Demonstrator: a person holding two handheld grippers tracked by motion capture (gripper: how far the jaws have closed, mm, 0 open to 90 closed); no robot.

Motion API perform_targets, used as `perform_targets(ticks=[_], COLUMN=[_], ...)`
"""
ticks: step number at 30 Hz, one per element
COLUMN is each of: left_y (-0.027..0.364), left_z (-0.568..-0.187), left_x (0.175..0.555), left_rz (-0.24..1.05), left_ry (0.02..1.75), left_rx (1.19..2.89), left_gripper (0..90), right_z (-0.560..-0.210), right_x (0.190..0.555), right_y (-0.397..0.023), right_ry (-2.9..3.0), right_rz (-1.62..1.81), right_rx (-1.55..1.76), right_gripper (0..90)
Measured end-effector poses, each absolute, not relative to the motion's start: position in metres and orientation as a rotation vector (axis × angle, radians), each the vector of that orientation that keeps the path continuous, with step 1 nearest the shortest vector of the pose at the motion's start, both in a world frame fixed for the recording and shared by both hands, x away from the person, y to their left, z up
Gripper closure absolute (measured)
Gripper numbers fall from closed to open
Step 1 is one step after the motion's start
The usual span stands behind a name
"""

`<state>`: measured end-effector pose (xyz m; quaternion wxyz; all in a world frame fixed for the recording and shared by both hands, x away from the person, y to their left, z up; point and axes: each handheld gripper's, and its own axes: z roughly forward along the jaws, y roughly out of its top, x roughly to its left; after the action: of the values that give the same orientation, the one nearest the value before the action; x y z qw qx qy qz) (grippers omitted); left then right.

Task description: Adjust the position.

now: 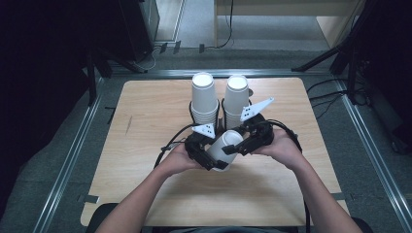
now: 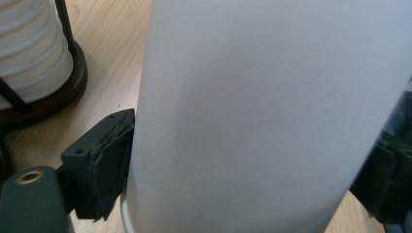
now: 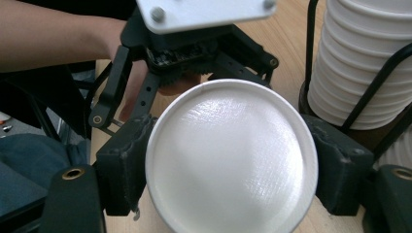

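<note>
A white paper cup (image 1: 224,145) lies tilted above the table between both hands, its flat bottom turned toward the right hand. My left gripper (image 1: 214,158) is closed on the cup's side wall (image 2: 262,111); its padded fingers (image 2: 109,165) press against the wall on both sides. My right gripper (image 1: 237,147) grips the same cup at its bottom end. In the right gripper view the round bottom (image 3: 231,155) sits between the two black pads (image 3: 124,170), which touch its rim on either side. Behind the cup there, the left gripper's body and a hand are visible.
Two stacks of white cups (image 1: 204,97) (image 1: 236,97) stand upside down in black wire holders at the far middle of the wooden table (image 1: 145,145), just beyond the grippers. One stack (image 3: 364,63) is close on the right gripper's right; one (image 2: 29,48) is beside the left jaw.
</note>
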<state>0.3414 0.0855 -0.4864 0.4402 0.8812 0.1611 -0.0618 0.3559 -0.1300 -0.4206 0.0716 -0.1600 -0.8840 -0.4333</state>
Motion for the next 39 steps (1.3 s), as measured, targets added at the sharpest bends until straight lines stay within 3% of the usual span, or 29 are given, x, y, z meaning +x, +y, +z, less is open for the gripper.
perform_targets(ticks=[9, 19, 39], left_y=[0.086, 0.093, 0.115], left_z=[-0.481, -0.477, -0.466], left_x=[0.34, 0.343, 0.351], left_rz=[-0.116, -0.137, -0.14], left_ry=[0.359, 0.369, 0.421], left_rx=[2.218, 2.22, 2.263], left_gripper=[15.1, 15.5, 15.4], right_z=[-0.424, -0.425, -0.436], right_x=[0.359, 0.357, 0.358], right_y=[-0.133, -0.134, -0.143], right_ry=[-2.622, -2.65, -2.733], right_rz=[-1.312, -1.281, -1.151], right_rx=[-0.49, -0.456, -0.443], right_gripper=[24.6, 19.0, 19.6])
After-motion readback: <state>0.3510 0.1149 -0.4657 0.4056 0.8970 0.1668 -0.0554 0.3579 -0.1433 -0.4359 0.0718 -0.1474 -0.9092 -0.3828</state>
